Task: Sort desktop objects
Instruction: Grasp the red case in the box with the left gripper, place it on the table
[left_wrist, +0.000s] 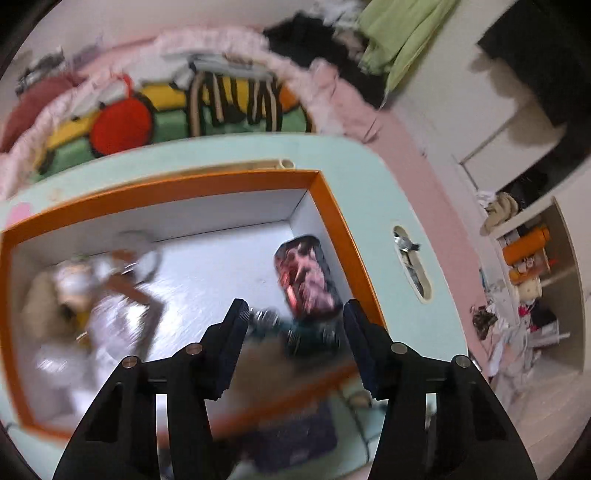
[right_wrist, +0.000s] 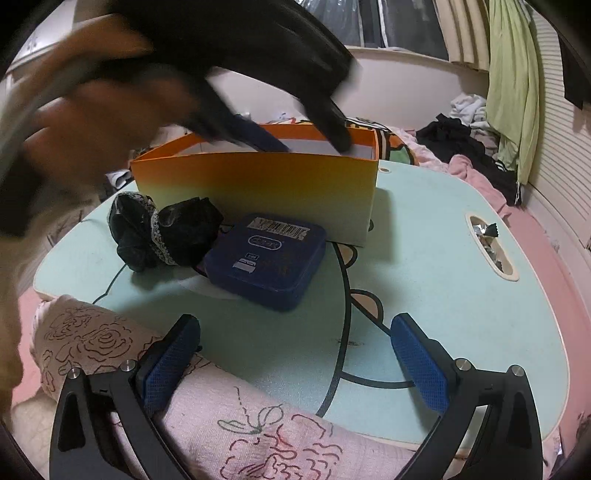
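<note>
in the left wrist view we see our left gripper (left_wrist: 293, 314) hanging over the orange box (left_wrist: 334, 218), its jaws spread apart with nothing between the pads. just beyond the fingertips, low in the middle of the frame, lies a blurred dark, teal-tinted object (left_wrist: 295, 328) that we cannot identify; it sits on the white floor of the box and the fingers do not touch it. a tin with a reddish-pink printed lid (left_wrist: 306, 277) rests right of centre, close to the box's right wall. at the left of the box is a smeared heap of pale and tan items (left_wrist: 85, 295), too blurred to name. the box stands on the mint-green lap table (left_wrist: 373, 177), whose slot (left_wrist: 412, 264) at the right holds crumpled foil wrappers.

in the right wrist view our right gripper (right_wrist: 295, 345) sits low in the frame, jaws wide apart and empty, above the near edge of the table (right_wrist: 461, 314) and a pink rose-patterned blanket (right_wrist: 221, 424). at the centre a dark blue tin with a barcode sticker (right_wrist: 267, 262) lies on the table just in front of the orange box (right_wrist: 258, 188). a black lace-trimmed scrunchie (right_wrist: 162, 230) lies touching the tin's left side. the left gripper (right_wrist: 280, 144), blurred, reaches down into the box from the upper left.
</note>
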